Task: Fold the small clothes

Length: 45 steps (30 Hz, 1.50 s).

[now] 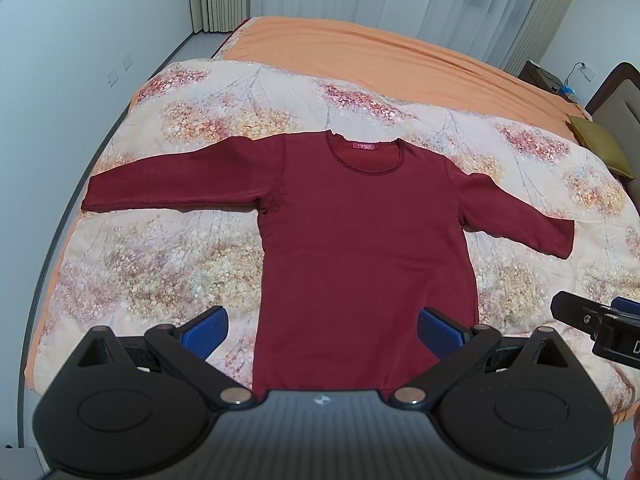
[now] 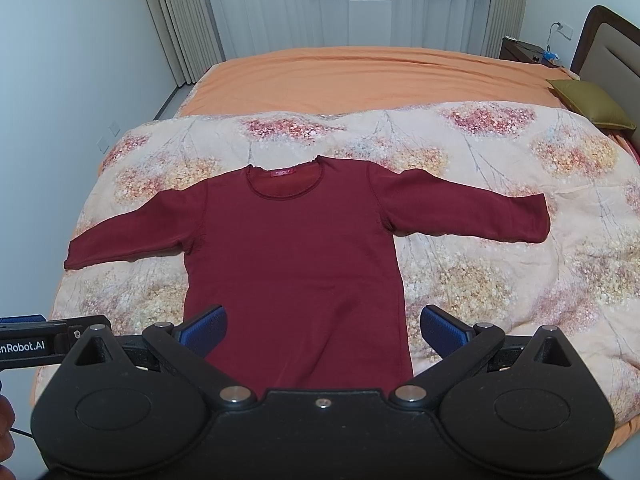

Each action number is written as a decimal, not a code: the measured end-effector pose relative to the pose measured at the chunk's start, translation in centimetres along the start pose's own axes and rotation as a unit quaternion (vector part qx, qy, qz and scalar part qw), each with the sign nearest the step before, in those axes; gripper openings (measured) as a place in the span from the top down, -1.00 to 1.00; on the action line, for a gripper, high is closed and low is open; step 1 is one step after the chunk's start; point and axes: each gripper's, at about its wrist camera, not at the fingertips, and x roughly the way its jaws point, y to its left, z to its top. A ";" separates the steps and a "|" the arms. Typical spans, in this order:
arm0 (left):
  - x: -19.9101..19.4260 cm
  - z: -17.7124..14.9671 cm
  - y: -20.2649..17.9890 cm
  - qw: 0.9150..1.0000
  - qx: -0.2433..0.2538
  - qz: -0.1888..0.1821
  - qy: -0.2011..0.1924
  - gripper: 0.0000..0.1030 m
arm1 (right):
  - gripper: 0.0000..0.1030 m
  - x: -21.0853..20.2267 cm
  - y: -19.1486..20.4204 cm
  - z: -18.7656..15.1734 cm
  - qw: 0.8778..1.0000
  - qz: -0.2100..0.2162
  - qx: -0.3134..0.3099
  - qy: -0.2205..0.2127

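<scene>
**Both claws spread above the shirt's hem**

Nearest to us, the left claw (image 1: 322, 330) has its blue pads (image 1: 206, 330) spread wide apart, holding nothing. It hangs over the lower part of a dark red shirt (image 1: 360, 240), apart from the cloth. The right claw (image 2: 322, 330) is spread just as wide and also empty, over the shirt's hem toward its right edge. In the right wrist view we see the side of the left claw at the left frame edge, and in the left wrist view the right one pokes in at the right edge, so the two sit side by side.

The shirt lies flat, front up, on a flowered quilt (image 2: 500, 280). Its neckline (image 2: 284, 184) points away from us, with a small red label inside the collar. Both sleeves are stretched out to the sides, the left sleeve (image 1: 172, 178) and the right sleeve (image 2: 468, 214) each resting on the quilt.

The quilt covers the near part of a bed with an orange sheet (image 2: 360, 76). An olive pillow (image 2: 592, 102) lies at the right by the headboard. Pale curtains (image 2: 288, 4) hang beyond the bed.
</scene>
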 end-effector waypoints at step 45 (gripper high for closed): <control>1.0 -0.8 3.8 0.999 -0.008 -0.042 0.011 -0.99 | -0.99 0.0 2.1 -2.0 0.999 0.007 0.051 0.008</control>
